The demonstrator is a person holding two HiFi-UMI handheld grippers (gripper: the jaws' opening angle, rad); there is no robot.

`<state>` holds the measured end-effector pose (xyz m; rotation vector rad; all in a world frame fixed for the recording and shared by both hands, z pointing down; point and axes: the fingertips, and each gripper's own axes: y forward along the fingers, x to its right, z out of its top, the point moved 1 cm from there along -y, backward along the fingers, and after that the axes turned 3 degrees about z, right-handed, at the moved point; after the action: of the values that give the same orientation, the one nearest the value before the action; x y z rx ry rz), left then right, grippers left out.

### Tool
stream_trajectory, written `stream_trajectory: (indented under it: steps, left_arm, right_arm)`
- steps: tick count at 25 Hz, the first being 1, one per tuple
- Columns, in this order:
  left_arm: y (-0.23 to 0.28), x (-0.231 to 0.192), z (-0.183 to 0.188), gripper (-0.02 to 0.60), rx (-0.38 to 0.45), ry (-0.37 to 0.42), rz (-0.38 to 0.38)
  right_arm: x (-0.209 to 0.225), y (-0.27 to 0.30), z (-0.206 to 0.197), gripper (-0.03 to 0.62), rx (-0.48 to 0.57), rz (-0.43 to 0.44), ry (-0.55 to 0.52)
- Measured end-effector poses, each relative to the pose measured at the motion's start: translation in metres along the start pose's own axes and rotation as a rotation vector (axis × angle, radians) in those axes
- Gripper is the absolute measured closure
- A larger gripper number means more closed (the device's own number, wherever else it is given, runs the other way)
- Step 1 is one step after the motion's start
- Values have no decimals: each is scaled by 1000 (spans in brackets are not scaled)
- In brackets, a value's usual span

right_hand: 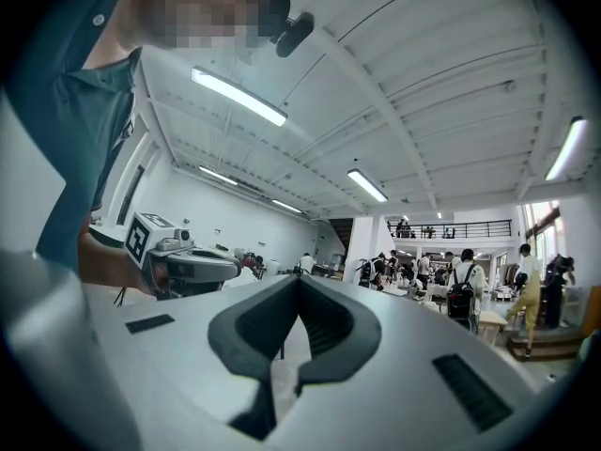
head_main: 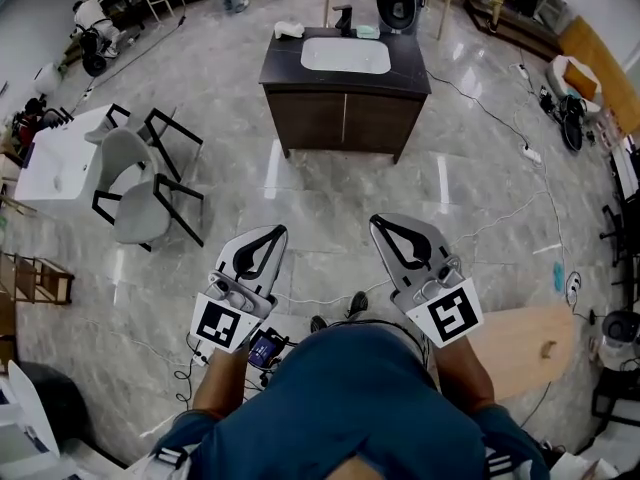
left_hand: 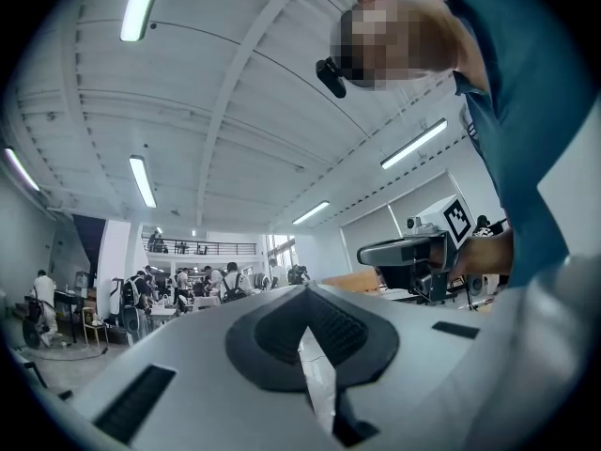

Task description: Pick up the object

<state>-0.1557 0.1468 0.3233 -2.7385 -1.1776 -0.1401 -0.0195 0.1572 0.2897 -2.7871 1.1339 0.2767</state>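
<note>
In the head view both grippers are held out level over a grey marble floor, side by side. My left gripper (head_main: 273,234) is shut with nothing between its jaws, and so is my right gripper (head_main: 383,224). Ahead stands a dark vanity cabinet (head_main: 345,118) with a white basin (head_main: 345,55) and a black tap (head_main: 344,18). A white object (head_main: 288,30) lies at its back left, a pale green one (head_main: 367,31) at its back right. The left gripper (left_hand: 302,294) and right gripper (right_hand: 299,280) views look across a hall, each showing the other gripper.
Two grey chairs (head_main: 140,183) and a white table (head_main: 55,163) stand to the left. A round wooden board (head_main: 525,343) lies at the right near my feet. Cables (head_main: 500,118) trail over the floor on the right. Several people (left_hand: 188,285) stand far off in the hall.
</note>
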Motion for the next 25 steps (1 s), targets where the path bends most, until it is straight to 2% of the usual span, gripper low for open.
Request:
stream_trajectory:
  steps: [5,13,19,25]
  left_arm:
    - [32,-9,-4,578,-3,2,34]
    - [93,-10,-1,578,-9,49,73]
    - [121,-10,-6,578,-22,49,89]
    - [135,-32,-12,578,-34,46,91]
  right_arm:
    - [34,10,-15,580,8,27,15]
    - [103,14,-18,580,50,68,2]
    - [132,16,-29,580,51,84,12]
    - [147,35,-39,580,40,85,30]
